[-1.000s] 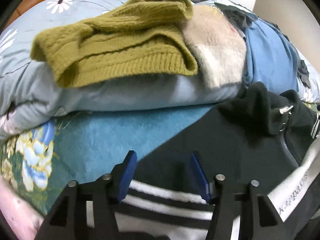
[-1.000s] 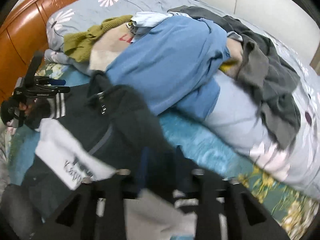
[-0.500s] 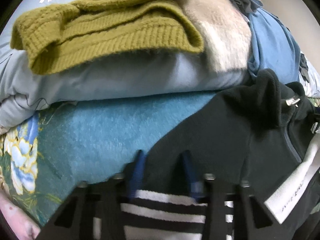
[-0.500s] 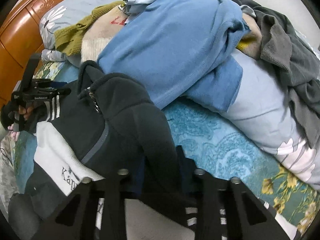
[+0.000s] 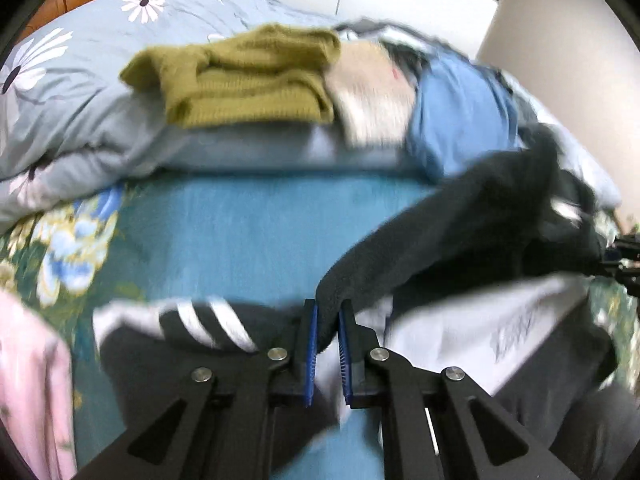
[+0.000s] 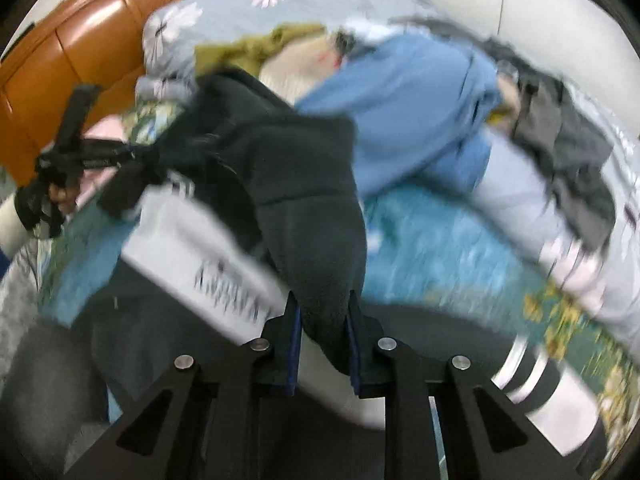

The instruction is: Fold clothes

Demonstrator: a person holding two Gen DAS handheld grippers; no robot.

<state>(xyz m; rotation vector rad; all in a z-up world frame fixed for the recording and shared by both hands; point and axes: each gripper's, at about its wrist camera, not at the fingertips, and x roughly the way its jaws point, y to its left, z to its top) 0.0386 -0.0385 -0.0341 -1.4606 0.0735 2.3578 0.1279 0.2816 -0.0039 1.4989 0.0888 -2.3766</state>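
Left gripper (image 5: 328,312): jaws closing, blue pads pinching a fold of the black fleece jacket (image 5: 460,224). Right gripper (image 6: 322,312): jaws clamped on a thick bunch of the same jacket. Jacket raised off the teal floral bedspread (image 5: 248,232) between both grippers, white lettered panel (image 6: 208,256) and striped cuff (image 5: 212,320) hanging below. Behind, on the grey daisy-print quilt (image 5: 80,92): olive knit sweater (image 5: 248,76), cream garment (image 5: 372,100), blue sweatshirt (image 6: 404,100). Frames motion-blurred.

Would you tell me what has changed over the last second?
Both grippers closed onto the black jacket: the left gripper is closing on one fold, the right gripper pinches another, and the fabric has lifted off the bed. The olive sweater and blue garment stayed put.
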